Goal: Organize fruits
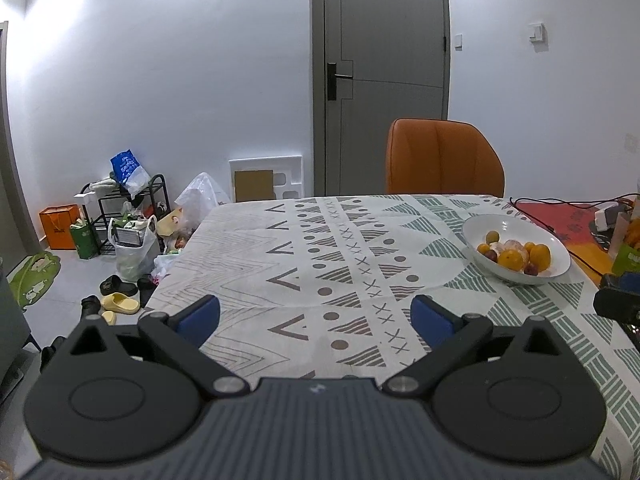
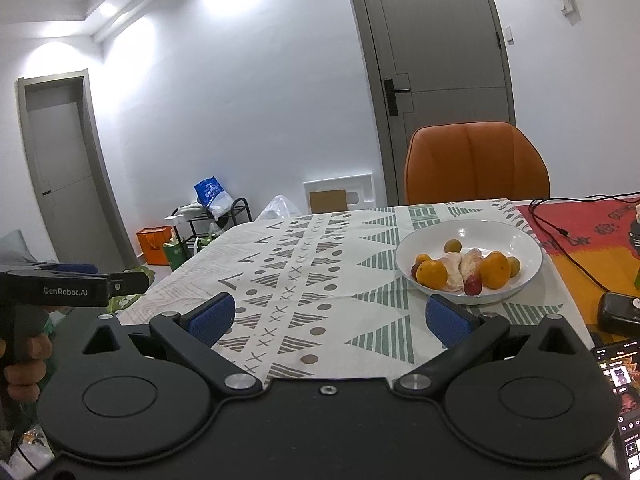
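Both tongs, left (image 1: 315,318) and right (image 2: 330,320), are released and empty above the worktop (image 2: 304,280), while the fruits (image 2: 464,268) lie in the white bowl (image 2: 524,242); they look light, round, slippery, the peeled ones soft, so pinch gently across the middle

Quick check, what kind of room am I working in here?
Likely a home dining area: a cloth-covered table with a fruit bowl, an orange chair behind it, and a cluttered shoe rack by the wall.

Cool indoor light from ceiling spots, bright patches blown out on upper wall (image 2: 224,80). Soft shadows. Strong fisheye bending at edges, dark corners. Focus sharp; glare on bowl (image 2: 520,240) rim.
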Demonstrator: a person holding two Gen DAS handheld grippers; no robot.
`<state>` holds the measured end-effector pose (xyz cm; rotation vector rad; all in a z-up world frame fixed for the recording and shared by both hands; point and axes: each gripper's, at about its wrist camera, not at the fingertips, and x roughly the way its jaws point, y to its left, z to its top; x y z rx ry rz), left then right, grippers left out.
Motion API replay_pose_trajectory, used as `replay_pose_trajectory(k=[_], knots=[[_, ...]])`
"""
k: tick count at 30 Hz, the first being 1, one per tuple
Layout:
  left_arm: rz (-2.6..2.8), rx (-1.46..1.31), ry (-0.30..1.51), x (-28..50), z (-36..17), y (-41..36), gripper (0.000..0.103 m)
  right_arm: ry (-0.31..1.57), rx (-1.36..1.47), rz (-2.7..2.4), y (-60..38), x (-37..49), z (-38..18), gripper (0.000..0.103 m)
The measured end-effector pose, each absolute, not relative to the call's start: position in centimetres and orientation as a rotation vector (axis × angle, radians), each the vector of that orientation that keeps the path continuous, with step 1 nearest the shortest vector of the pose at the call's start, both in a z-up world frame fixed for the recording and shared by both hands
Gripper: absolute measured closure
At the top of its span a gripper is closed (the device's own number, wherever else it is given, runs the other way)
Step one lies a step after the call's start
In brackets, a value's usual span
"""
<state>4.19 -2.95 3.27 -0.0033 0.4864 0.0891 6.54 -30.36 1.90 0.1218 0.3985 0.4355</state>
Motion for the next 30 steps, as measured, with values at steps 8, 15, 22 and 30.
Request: replay_pose_trajectory(k=[8, 15, 22, 30], knots=[[0.093, -0.007, 0.488, 4.13, 3.24, -2.82, 0.002, 0.400, 0.118, 0.438, -30.31, 6.54, 1.87, 0.000], [0.096, -0.008, 0.498, 4.36, 3.08, -2.67, 0.002, 0.400, 0.116, 0.434, -30.30, 6.54, 1.89, 0.000], [0.099, -0.010, 0.495, 4.27, 3.05, -2.54, 0.002, 0.398, 0.109, 0.434, -30.14, 6.47, 1.96, 0.000], [0.099, -0.011, 0.494, 4.26, 3.06, -2.49, 0.002, 0.397, 0.105, 0.435, -30.05, 6.41, 2.02, 0.000]])
